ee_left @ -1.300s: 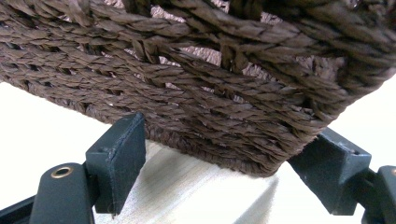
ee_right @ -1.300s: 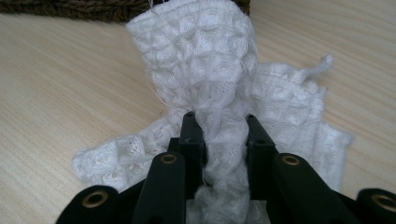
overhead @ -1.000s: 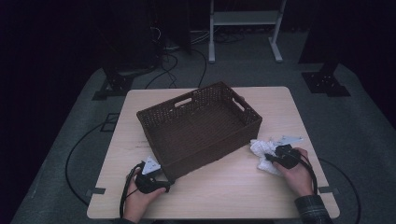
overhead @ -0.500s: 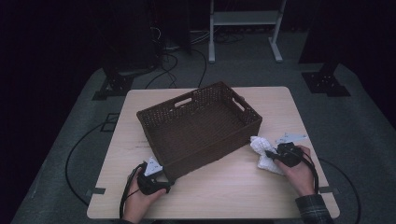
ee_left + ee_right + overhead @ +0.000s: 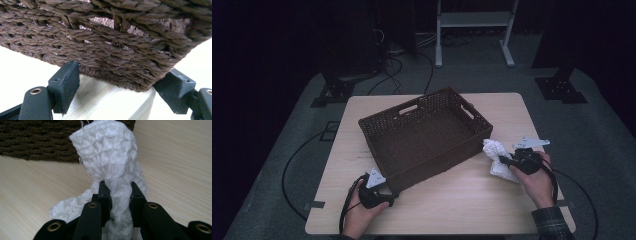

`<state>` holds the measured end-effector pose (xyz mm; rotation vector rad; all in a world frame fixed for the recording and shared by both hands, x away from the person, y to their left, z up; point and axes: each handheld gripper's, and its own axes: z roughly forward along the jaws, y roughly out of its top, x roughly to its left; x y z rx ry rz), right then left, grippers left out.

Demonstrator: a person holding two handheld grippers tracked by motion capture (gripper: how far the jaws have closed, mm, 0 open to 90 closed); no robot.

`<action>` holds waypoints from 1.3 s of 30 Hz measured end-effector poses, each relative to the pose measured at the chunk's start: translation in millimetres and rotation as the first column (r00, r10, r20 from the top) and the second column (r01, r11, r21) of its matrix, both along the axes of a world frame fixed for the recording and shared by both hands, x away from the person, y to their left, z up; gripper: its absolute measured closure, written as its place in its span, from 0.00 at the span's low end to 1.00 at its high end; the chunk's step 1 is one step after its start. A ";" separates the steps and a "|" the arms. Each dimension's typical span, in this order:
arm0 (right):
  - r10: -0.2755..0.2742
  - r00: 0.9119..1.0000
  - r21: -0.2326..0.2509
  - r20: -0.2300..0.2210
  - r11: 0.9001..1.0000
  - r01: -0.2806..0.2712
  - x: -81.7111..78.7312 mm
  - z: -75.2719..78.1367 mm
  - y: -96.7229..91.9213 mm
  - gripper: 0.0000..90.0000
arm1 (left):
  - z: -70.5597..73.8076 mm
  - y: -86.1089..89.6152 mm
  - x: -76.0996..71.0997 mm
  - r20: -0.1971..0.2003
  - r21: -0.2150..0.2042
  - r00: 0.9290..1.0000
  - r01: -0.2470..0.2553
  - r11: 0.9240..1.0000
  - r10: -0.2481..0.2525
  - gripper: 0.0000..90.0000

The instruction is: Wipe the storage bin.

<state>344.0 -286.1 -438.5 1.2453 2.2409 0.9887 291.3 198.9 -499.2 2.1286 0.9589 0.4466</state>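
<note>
Your right tongs (image 5: 117, 192) are clamped tight on the white knitted cloth (image 5: 110, 155), a bunched fold pinched between the pads, and here it comes. Compared with a second ago the cloth has peeled up off the tabletop (image 5: 452, 210): earlier it lay spread flat by the basket's near right corner, now one end stands up in front of your tongs while the tail still drags on the wood. In the high view the cloth (image 5: 498, 159) sits just right of the brown wicker basket (image 5: 427, 135), touching or all but touching its wall.

Over on the left, your left tongs (image 5: 122, 82) stand spread wide around the basket's near left corner. One pad looks to be against the weave, the other just at it; I can't tell whether they press, so I'd call it bracing rather than gripping. The left hand (image 5: 362, 212) hasn't budged across the three high views.

What that means: the pick is made and the lift is under way. I'd judge the basket is where the cloth is headed, and you'll need more height to clear that rim.
</note>
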 end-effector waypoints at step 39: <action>-0.007 0.998 0.014 0.059 1.000 0.006 29.6 33.0 6.3 0.84 | -0.1 1.0 2.3 0.003 0.000 1.000 0.004 1.000 -0.004 0.25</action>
